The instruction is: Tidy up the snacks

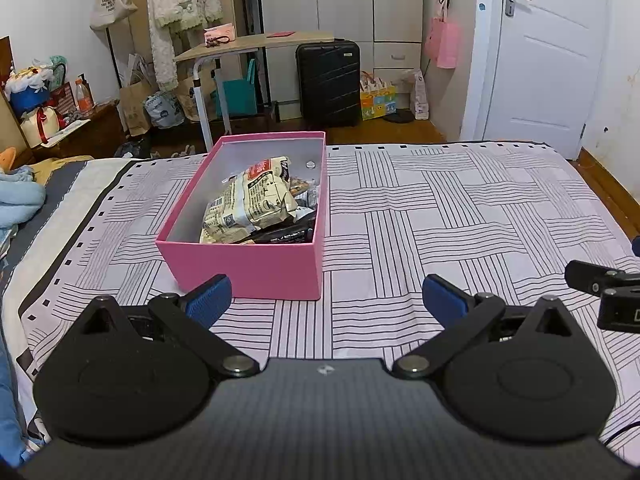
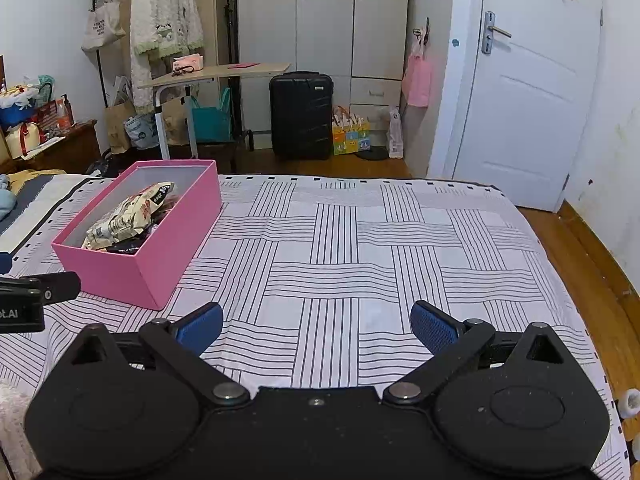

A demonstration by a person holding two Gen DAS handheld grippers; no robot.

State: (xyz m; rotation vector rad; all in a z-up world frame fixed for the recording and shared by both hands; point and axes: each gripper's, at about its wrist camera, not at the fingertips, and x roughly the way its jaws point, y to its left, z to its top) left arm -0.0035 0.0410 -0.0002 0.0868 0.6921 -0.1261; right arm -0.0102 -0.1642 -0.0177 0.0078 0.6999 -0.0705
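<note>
Snack packets, crinkled cream-coloured plastic ones with red and black print on top of darker wrappers, lie heaped inside an open pink rectangular cardboard box. They fill the near and right part of the box, and its pale inner floor shows bare along the left wall. The box rests on a bed covered with a white sheet printed with black woven-stripe squares, near the sheet's far edge.

In the left wrist view, the left hand-held gripper hangs just in front of the box's near wall, its blue-padded fingers spread wide with nothing between them. In the right wrist view, the right hand-held gripper is over bare sheet to the right of the box, well apart from it, its blue pads likewise spread wide and empty. Each camera catches a black part of the other tool at its frame edge.

Beyond the bed stand a black hard-shell suitcase, a light wooden bench on white legs and a white panelled door.
</note>
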